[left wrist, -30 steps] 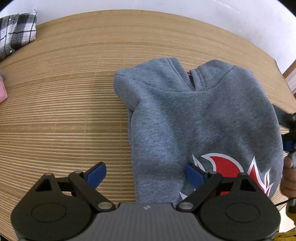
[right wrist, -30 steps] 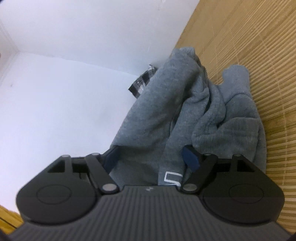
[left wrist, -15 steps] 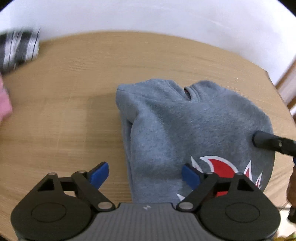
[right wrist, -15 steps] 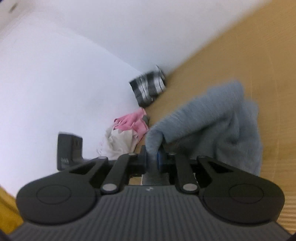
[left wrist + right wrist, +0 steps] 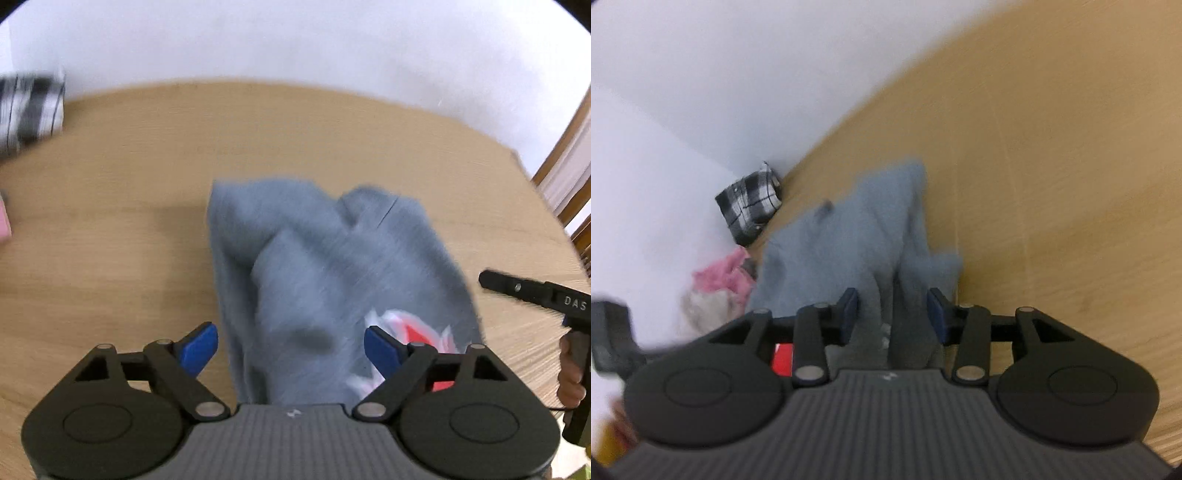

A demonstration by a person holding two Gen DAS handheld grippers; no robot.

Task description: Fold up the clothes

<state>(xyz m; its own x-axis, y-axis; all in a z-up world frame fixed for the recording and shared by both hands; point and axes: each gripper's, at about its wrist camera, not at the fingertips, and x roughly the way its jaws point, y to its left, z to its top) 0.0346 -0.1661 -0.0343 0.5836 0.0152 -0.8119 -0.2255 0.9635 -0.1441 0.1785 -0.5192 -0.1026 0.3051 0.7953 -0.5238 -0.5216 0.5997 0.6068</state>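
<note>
Both views are smeared by motion, so the grey hoodie (image 5: 332, 266) shows only soft folds and a blurred red-and-white print, its near hem hidden behind the left gripper (image 5: 291, 345). It lies bunched on the ribbed tan mat (image 5: 110, 258), which meets a plain white wall (image 5: 295, 37). Beyond the hoodie, against that wall, sit a folded black-and-white plaid cloth (image 5: 750, 203) and a pink garment (image 5: 724, 277). The left gripper hangs wide open over the hoodie, gripping nothing. The right gripper (image 5: 894, 314) has just been opening; grey fabric sits between its 2 parted pads, unpinched.
</note>
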